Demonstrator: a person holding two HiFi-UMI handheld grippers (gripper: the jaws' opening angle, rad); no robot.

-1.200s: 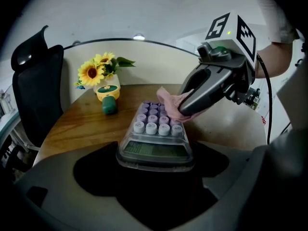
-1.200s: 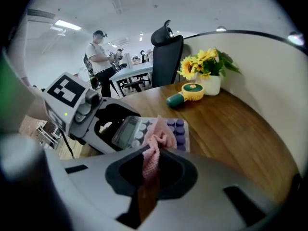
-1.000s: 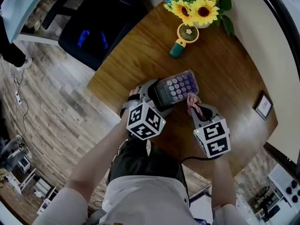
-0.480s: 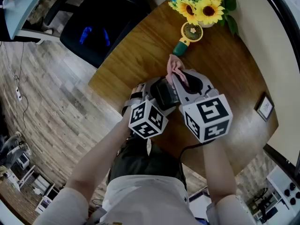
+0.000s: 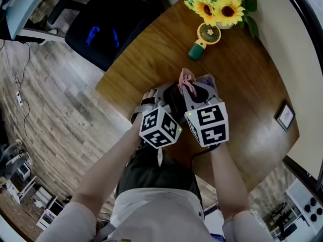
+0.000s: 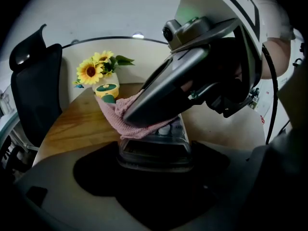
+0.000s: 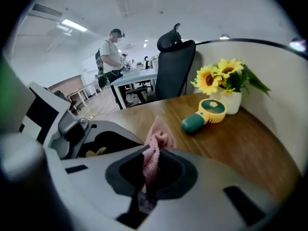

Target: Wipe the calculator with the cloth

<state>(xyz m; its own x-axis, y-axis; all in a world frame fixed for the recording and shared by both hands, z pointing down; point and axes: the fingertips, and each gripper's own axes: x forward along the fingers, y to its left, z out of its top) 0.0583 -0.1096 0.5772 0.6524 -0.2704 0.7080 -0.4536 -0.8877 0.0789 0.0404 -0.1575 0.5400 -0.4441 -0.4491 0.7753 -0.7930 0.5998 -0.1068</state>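
Observation:
The calculator (image 6: 159,143), clear-cased with pale keys, is held at its near end in my left gripper (image 6: 154,165), which is shut on it. In the head view only its far corner (image 5: 208,79) shows past the grippers. My right gripper (image 5: 187,87) is shut on the pink cloth (image 7: 153,153) and lies across the calculator from the right. The cloth (image 6: 126,115) is pressed onto the calculator's keys and its tip (image 5: 185,76) sticks out beyond the jaws.
The round wooden table (image 5: 151,49) carries a green and yellow hand fan (image 5: 204,37), a vase of sunflowers (image 5: 222,6) and a small framed picture (image 5: 285,115). A black office chair (image 5: 98,26) stands beside the table. A person (image 7: 111,52) stands far off.
My right gripper with the cloth swung from the calculator's right side up over it, then settled lower across the keys. The left gripper stayed put, holding the calculator.

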